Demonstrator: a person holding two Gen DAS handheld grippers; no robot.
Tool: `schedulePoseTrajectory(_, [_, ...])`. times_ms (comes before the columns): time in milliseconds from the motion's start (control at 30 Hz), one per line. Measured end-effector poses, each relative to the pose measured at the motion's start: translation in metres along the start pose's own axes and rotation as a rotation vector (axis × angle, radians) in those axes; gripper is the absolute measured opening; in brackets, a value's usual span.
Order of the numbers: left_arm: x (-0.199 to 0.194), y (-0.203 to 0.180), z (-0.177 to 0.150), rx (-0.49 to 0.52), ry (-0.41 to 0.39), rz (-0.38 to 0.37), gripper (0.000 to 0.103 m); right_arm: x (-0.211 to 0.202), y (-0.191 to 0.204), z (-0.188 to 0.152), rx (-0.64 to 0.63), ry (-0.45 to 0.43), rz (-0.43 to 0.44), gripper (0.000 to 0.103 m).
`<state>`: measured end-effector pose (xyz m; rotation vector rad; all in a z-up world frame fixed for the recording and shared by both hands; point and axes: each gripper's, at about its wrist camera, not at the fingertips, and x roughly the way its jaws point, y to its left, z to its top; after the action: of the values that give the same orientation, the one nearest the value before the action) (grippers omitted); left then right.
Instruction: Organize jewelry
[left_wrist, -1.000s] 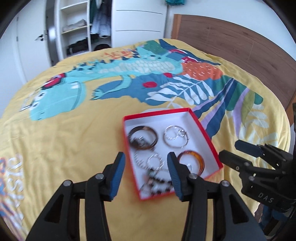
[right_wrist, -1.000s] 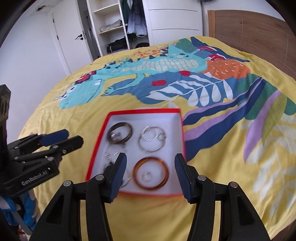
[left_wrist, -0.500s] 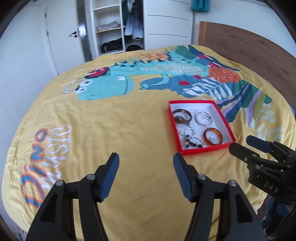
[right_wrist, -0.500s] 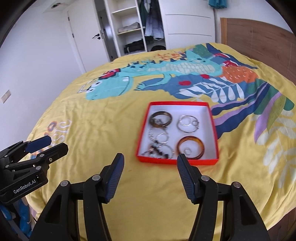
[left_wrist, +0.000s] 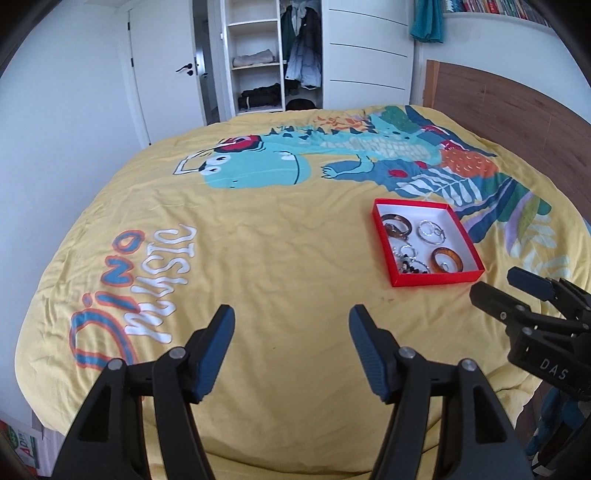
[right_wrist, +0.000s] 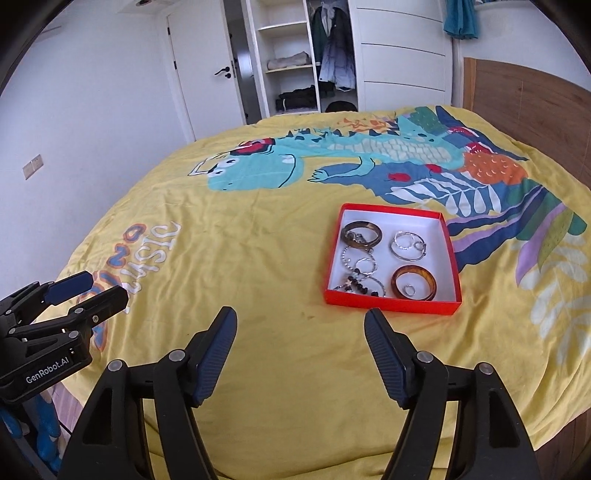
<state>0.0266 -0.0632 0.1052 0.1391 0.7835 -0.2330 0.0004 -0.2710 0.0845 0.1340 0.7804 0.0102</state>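
Note:
A red box (right_wrist: 450, 254) with a white inside lies on the yellow bedspread; it also shows in the left wrist view (left_wrist: 466, 236). It holds a dark brown bangle (right_wrist: 361, 232), silver rings (right_wrist: 408, 245), an amber bangle (right_wrist: 413, 282) with a small ring inside, and a beaded chain (right_wrist: 357, 280). My left gripper (left_wrist: 291, 349) is open and empty, well short of the box and to its left. My right gripper (right_wrist: 301, 352) is open and empty, just short of the box's near edge.
The yellow dinosaur bedspread (left_wrist: 240, 236) covers the bed. A wooden headboard (left_wrist: 517, 122) stands at the right. An open wardrobe (right_wrist: 295, 62) and a white door (right_wrist: 207, 74) are behind the bed. The bed's near edge lies just under both grippers.
Both grippers have pulled back and up from over the box, and their jaws have opened wider. The box with the jewelry lies still.

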Motion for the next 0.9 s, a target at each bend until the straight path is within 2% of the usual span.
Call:
schedulePoseTrajectory(133, [-0.011, 0.015, -0.012, -0.032, -0.007, 0.034, 0.062, -0.006, 0.007, -0.008, -0.002, -0.003, -0.006, 0.076])
schedulePoseTrajectory(400, [-0.035, 0.037, -0.029, -0.075, -0.024, 0.069, 0.062, -0.018, 0.020, -0.022, -0.017, -0.009, -0.009, 0.079])
schedulePoseTrajectory(467, [-0.039, 0.040, -0.031, -0.082, -0.027, 0.078, 0.062, -0.023, 0.024, -0.023, -0.024, -0.018, -0.007, 0.083])
schedulePoseTrajectory(900, [-0.052, 0.049, -0.045, -0.118, -0.057, 0.080, 0.062, -0.040, 0.031, -0.034, -0.051, -0.041, -0.015, 0.087])
